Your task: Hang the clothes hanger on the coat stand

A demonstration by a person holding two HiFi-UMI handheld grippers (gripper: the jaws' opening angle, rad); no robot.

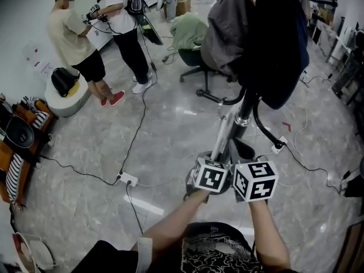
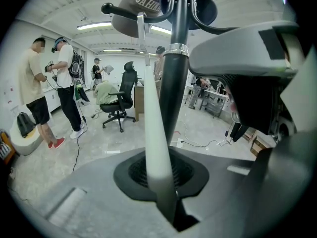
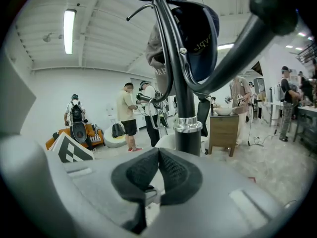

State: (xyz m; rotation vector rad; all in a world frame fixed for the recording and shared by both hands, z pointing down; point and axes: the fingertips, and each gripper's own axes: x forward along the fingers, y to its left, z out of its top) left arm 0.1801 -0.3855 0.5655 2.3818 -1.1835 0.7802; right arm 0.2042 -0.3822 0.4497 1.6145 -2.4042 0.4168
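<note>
The black coat stand (image 1: 245, 104) rises just ahead of me, hung with a grey garment (image 1: 224, 30) and a dark one (image 1: 278, 44). A pale hanger (image 1: 224, 131) slants up from my left gripper (image 1: 215, 161) to the pole. In the left gripper view the hanger's white bar (image 2: 156, 133) is pinched between the jaws of the left gripper (image 2: 166, 192), right beside the pole (image 2: 174, 78). My right gripper (image 1: 243, 152) is close to its right. Its pads (image 3: 171, 175) meet with nothing clearly between them, and the pole (image 3: 188, 98) with caps (image 3: 198, 38) stands just beyond.
Two people (image 1: 74, 38) (image 1: 128, 27) stand at the back left beside a white beanbag (image 1: 65, 98). An office chair (image 1: 193, 53) draped in green cloth stands behind the stand. A power strip (image 1: 128, 179) and cables cross the floor. An orange seat (image 1: 23, 147) lies far left.
</note>
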